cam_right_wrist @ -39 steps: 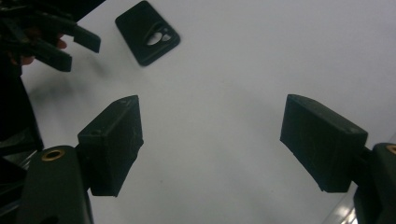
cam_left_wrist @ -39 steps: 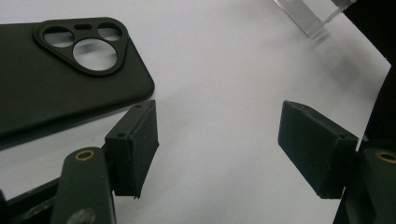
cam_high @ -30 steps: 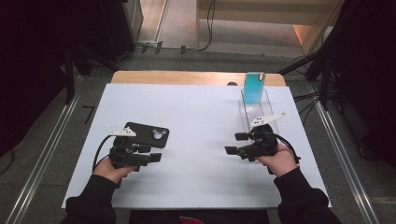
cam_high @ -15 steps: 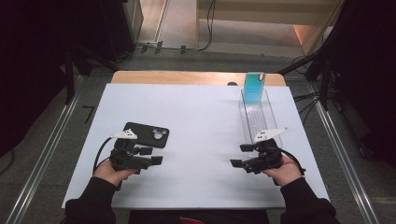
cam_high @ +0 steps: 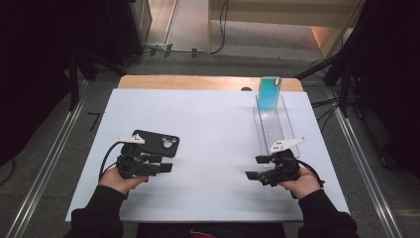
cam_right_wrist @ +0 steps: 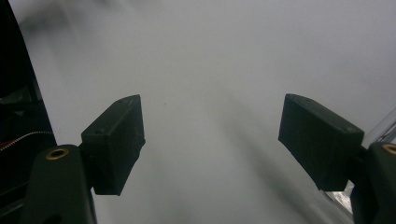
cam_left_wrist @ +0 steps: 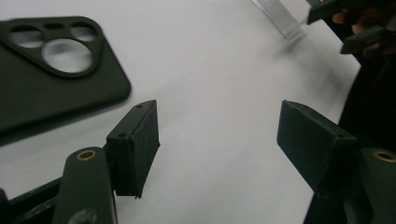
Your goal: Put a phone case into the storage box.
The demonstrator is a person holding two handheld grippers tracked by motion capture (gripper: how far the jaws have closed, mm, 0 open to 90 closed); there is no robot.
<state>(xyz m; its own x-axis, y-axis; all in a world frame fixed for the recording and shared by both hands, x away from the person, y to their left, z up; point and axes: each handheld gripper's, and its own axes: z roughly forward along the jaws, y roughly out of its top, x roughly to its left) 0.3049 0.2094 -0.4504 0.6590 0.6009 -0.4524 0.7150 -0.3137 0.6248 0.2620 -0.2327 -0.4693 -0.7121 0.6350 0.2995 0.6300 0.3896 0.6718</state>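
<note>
A black phone case (cam_high: 159, 143) lies flat on the white table, camera cut-outs up, and it lies at the upper left in the left gripper view (cam_left_wrist: 46, 79). My left gripper (cam_high: 166, 163) rests just in front of it, jaws pointing right, open and holding nothing (cam_left_wrist: 219, 140). My right gripper (cam_high: 253, 167) sits low over the table at the near end of a clear plastic tray (cam_high: 277, 130), jaws pointing left, open and holding nothing (cam_right_wrist: 212, 140). A teal phone (cam_high: 270, 93) stands upright at the tray's far end.
A white sheet (cam_high: 213, 124) covers the table, with a wooden strip (cam_high: 198, 82) along the back edge. The tray's corner (cam_left_wrist: 280, 16) and the right gripper's jaws (cam_left_wrist: 355, 28) appear far off in the left gripper view. Dark floor and metal rails flank both sides.
My right gripper has come down and back toward the table's near edge, ending at the near end of the clear tray. The left gripper has stayed put.
</note>
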